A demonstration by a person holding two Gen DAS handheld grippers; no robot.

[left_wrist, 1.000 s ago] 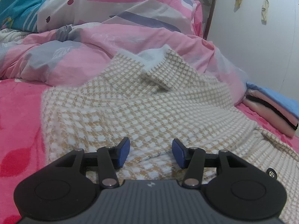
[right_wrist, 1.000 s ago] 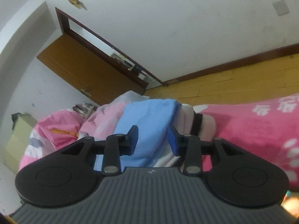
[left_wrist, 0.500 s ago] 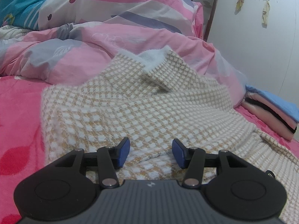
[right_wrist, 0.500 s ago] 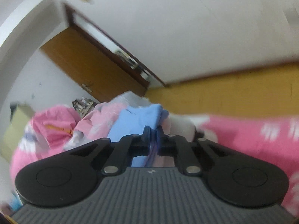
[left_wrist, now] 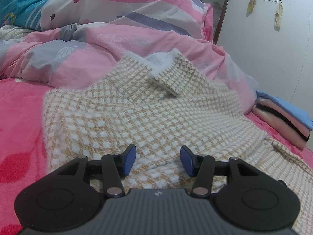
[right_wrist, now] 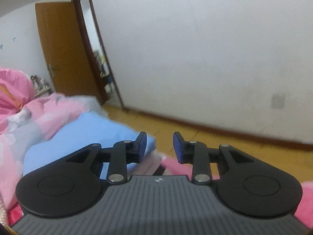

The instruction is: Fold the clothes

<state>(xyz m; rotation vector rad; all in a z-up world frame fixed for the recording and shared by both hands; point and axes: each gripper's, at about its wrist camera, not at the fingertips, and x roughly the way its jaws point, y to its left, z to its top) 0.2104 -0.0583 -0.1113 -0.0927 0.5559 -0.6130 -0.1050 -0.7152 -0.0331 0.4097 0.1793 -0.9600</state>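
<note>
- While the left gripper (left_wrist: 157, 159) hangs with jaws apart and empty, the checked sweater (left_wrist: 137, 117) lies spread on the pink bed sheet (left_wrist: 17, 117), its collar at 12 o'clock
- Right gripper (right_wrist: 159, 146): jaws opening, nothing between them, beside the folded clothes pile (right_wrist: 82, 137) at its 9 o'clock
- Sweater looks fuzzy, soft, light and floppy; likely best pinched at the hem or a shoulder edge
</note>
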